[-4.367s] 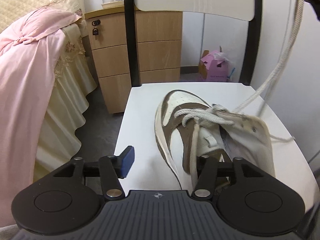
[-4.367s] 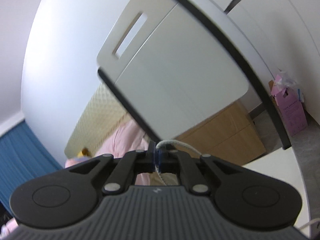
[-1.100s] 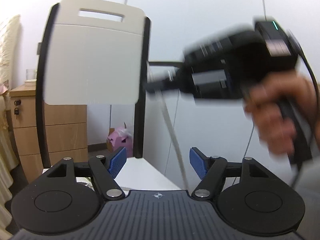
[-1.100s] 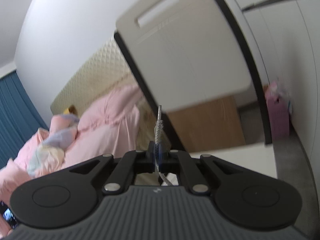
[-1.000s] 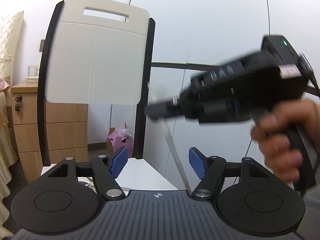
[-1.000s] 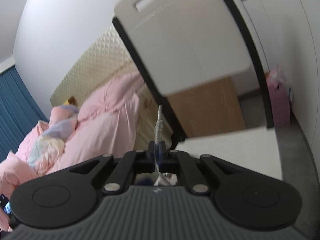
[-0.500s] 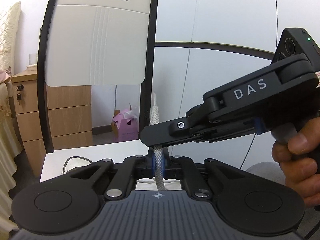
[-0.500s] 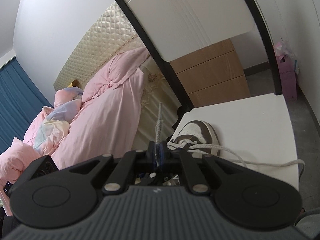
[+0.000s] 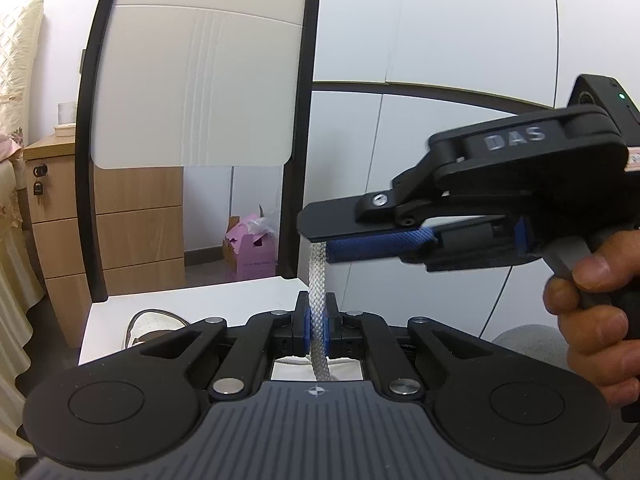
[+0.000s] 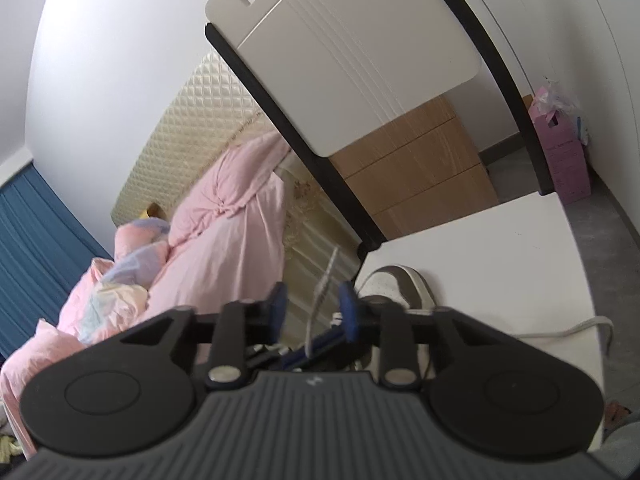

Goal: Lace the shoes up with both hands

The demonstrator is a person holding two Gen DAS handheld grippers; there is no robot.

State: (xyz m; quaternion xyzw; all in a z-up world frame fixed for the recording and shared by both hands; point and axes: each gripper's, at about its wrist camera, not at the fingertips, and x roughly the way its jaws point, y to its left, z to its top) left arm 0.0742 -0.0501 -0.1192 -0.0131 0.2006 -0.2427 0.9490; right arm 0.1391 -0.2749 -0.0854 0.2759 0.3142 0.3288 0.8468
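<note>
A white braided lace [image 9: 318, 280] rises taut from my left gripper [image 9: 318, 318], which is shut on it just above the chair seat [image 9: 200, 300]. The lace's upper end stands between the blue pads [image 9: 376, 249] of my right gripper [image 9: 320, 240], held by a hand [image 9: 592, 320]. In the right wrist view my right gripper [image 10: 313, 300] is open, the lace tip [image 10: 325, 276] loose in the gap and touching neither pad. The brown and white shoe [image 10: 400, 284] lies on the seat [image 10: 500, 260]; only its toe [image 9: 156, 322] shows in the left wrist view.
The chair's white backrest [image 9: 196, 92] rises behind the shoe. A wooden drawer cabinet [image 9: 132, 232] and a pink box [image 9: 250, 256] stand beyond it. A bed with pink bedding [image 10: 224, 248] lies to the left. Slack lace [image 10: 580, 326] trails near the seat's right edge.
My left gripper has shut on the lace below the right gripper. In the last half second my right gripper opened, letting go of the lace, and drew slightly to the right.
</note>
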